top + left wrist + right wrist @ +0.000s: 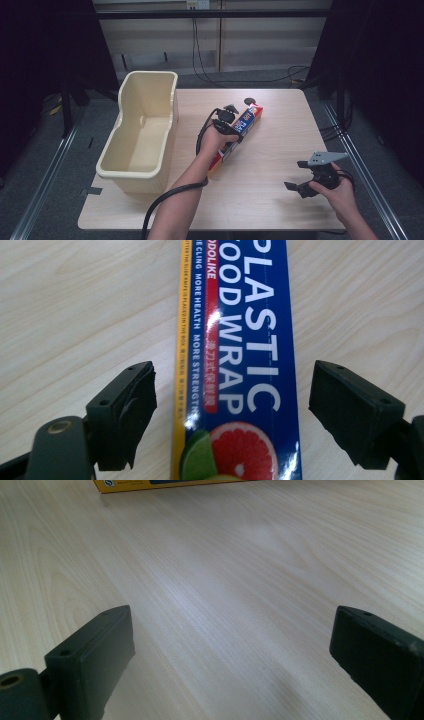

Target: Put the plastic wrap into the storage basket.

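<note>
A cream plastic bin (142, 130) stands open and empty at the left edge of a pale wooden table (270, 175), one end overhanging the near corner. Black cables (200, 55) trail across the grey floor (45, 165) behind, below a beige wall panel (260, 45).

Wrap box (239, 135) lies mid-table (280, 200), bin (142, 130) on its left, w/ right tool (296, 175) near the front-right.

Dim surroundings, glare on wrap box (240, 340)
</note>
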Motion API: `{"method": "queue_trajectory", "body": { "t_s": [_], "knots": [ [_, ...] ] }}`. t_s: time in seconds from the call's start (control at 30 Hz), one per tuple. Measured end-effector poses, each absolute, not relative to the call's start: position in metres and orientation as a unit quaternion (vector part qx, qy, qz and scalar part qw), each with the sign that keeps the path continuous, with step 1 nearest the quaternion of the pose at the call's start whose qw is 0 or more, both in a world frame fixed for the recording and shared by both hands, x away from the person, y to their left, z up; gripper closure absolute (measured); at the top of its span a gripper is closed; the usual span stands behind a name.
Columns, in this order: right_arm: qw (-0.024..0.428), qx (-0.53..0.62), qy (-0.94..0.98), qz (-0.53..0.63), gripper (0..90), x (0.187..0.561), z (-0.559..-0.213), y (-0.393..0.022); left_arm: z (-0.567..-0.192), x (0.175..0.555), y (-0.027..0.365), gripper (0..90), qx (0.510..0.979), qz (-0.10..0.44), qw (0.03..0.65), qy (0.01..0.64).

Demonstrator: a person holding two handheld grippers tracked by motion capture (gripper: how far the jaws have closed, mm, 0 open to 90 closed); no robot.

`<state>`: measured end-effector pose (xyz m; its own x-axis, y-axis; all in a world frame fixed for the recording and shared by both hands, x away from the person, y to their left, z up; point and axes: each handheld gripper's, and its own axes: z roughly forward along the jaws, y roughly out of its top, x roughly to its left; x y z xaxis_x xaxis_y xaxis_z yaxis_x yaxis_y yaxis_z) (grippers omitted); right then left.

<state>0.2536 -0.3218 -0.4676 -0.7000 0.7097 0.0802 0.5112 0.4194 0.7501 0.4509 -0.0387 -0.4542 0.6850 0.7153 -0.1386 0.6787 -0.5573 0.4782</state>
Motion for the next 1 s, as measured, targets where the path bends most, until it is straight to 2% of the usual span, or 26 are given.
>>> {"method": "queue_trajectory", "body": {
  "t_s": [0.13,0.37,0.63,1.0],
  "knots": [
    [0.128,0.367,0.832,0.396,3.8,0.253,-0.467,-0.322,-0.455,0.453,-0.042,24.1,0.886,0.034,0.247,0.392],
    [0.128,0.367,0.831,0.399,3.8,0.253,-0.467,-0.323,-0.460,0.456,-0.044,26.7,0.877,0.017,0.247,0.412],
    [0.127,0.365,0.831,0.401,3.8,0.254,-0.467,-0.323,-0.457,0.457,-0.048,38.9,0.885,0.033,0.218,0.409],
    [0.124,0.363,0.832,0.401,3.7,0.253,-0.467,-0.323,-0.438,0.455,-0.040,40.2,0.893,-0.010,0.174,0.415]
  ]
}}
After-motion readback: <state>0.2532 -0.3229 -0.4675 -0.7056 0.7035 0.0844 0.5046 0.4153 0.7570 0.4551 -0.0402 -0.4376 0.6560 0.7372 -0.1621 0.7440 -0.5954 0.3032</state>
